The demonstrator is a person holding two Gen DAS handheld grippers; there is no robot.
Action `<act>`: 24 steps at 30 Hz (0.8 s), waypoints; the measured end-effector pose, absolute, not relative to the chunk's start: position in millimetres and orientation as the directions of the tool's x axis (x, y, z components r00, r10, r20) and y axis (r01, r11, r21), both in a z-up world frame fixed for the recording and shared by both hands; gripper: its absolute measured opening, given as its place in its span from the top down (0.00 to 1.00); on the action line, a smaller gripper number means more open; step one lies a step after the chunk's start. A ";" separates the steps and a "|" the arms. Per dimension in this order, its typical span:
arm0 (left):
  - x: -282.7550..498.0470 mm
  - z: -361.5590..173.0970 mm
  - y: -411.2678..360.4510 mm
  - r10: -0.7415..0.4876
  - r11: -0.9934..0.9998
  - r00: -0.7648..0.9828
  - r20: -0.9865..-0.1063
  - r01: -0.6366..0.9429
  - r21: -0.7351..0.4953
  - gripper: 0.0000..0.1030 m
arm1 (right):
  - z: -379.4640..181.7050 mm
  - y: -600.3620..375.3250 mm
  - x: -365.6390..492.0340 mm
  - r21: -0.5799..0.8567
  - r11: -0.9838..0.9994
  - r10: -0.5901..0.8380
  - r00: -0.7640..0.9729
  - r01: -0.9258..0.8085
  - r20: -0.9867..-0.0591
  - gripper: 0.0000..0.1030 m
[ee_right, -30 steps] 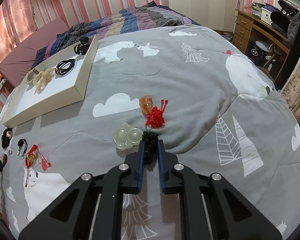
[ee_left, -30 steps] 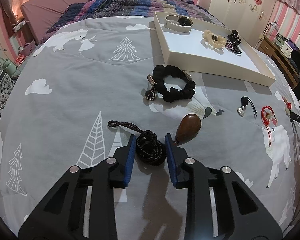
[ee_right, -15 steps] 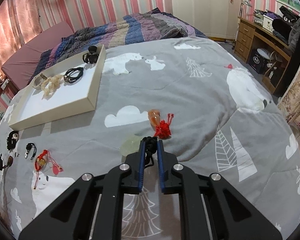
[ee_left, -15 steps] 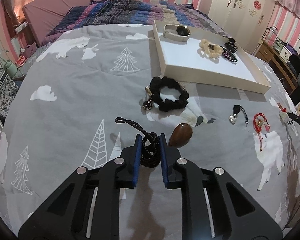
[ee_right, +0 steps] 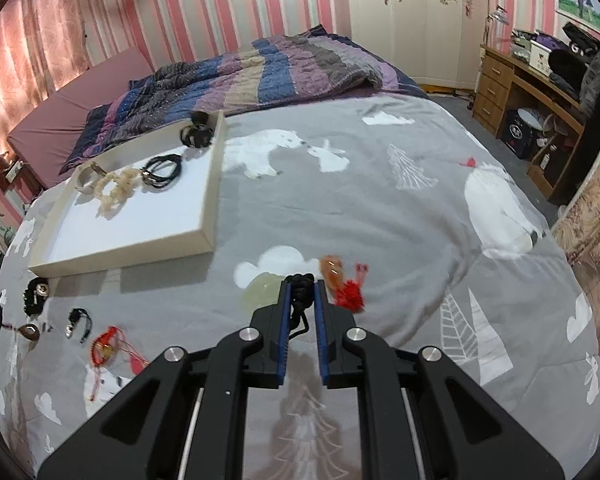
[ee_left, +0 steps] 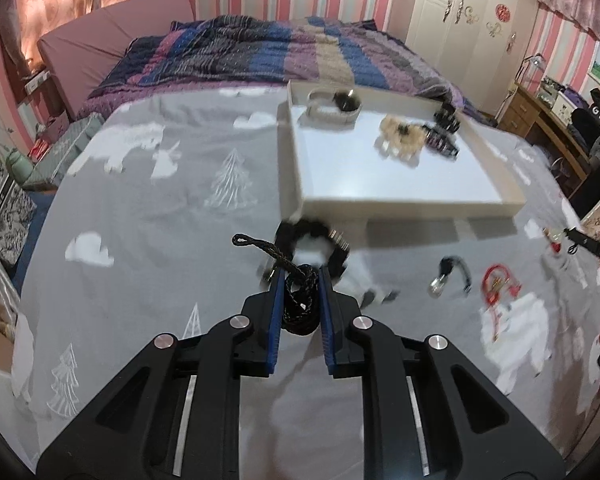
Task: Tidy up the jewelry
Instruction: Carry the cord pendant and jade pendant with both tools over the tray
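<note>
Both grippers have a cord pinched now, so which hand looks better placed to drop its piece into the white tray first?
Left, probably: the left gripper faces the tray almost directly, while the right gripper's tray lies off to its side.

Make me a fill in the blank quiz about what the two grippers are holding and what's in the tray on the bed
1. The left gripper is shut on a black braided ____.
2. The tray rests on a ____ blanket printed with white bears and trees.
3. The right gripper holds a black knotted cord between its ____ pads.
4. The watch lies inside the ____.

Missing words: cord; grey; blue; tray
</note>
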State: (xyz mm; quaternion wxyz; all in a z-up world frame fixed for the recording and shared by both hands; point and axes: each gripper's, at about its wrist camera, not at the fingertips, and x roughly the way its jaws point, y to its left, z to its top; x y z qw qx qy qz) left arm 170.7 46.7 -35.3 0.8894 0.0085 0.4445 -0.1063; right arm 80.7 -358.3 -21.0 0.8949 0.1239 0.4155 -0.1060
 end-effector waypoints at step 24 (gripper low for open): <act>306.5 21.4 -28.7 -0.259 0.959 0.635 -0.728 0.258 -0.117 0.86 | 19.2 -272.0 224.2 0.087 0.988 -0.018 0.650 0.129 -0.759 0.89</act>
